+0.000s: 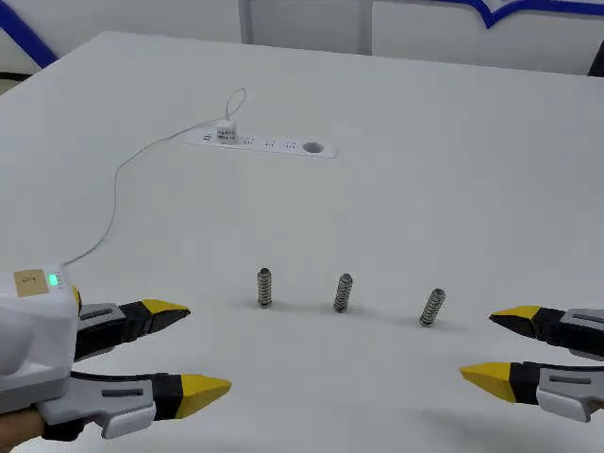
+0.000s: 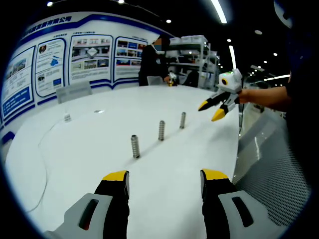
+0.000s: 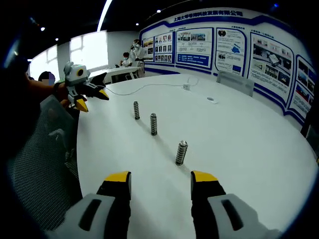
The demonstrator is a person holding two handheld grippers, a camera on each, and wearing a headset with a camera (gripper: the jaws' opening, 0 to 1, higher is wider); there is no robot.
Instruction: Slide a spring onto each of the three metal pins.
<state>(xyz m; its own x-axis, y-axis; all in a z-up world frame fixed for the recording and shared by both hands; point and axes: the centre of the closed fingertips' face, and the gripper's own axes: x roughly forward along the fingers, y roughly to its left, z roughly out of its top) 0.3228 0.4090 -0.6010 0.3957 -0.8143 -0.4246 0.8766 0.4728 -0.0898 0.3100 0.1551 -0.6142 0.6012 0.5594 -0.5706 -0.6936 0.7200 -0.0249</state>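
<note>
The middle grey coiled-metal spring (image 1: 343, 293) stands on its pin on the broad white table (image 1: 425, 170). A second spring (image 1: 264, 288) stands to its left and a third spring (image 1: 432, 308) to its right, in one row. Behind it, well apart, lies a flat white plastic power strip (image 1: 274, 144), with its thin white cable (image 1: 118, 189) trailing left. The left gripper (image 1: 209, 347) sits front-left and the right gripper (image 1: 477, 345) front-right.

- Springs (image 1: 343, 293): coiled grey metal with a dull sheen.
- Table (image 1: 425, 189): smooth white top, matt with a faint gloss.
- Left gripper (image 1: 208, 347) and right gripper (image 1: 477, 346): pale grey plastic shells; black jaws with yellow tips, possibly rubbery.
- Power strip (image 1: 269, 144): smooth white plastic.
</note>
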